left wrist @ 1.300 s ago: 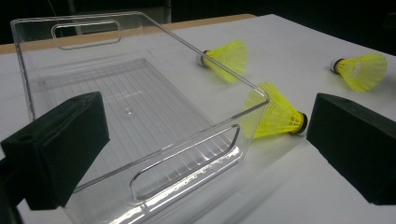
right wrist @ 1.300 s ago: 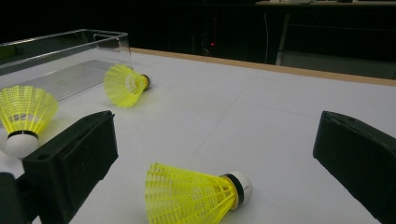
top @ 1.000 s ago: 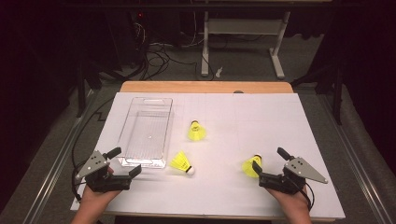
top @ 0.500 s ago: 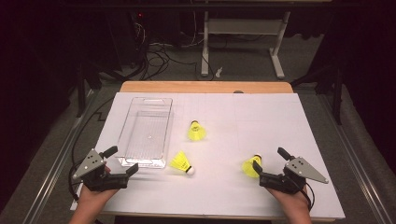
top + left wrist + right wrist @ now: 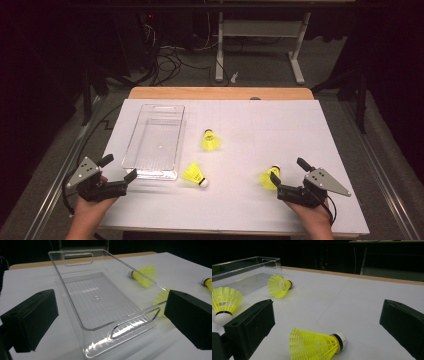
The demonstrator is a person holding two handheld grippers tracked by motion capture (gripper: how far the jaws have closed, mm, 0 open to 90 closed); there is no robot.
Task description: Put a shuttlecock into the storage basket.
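The right claw [image 5: 287,175] stood wide open, holding nothing, with a yellow shuttlecock [image 5: 269,177] lying on its side just ahead between the jaws, cork toward the right jaw in the right gripper view. The left claw [image 5: 119,168] also gaped empty, facing the near end of the clear plastic bin [image 5: 154,172]. Two more shuttlecocks [image 5: 193,174] [image 5: 210,140] lay on the white tabletop [image 5: 280,130] beside the bin, unobstructed.
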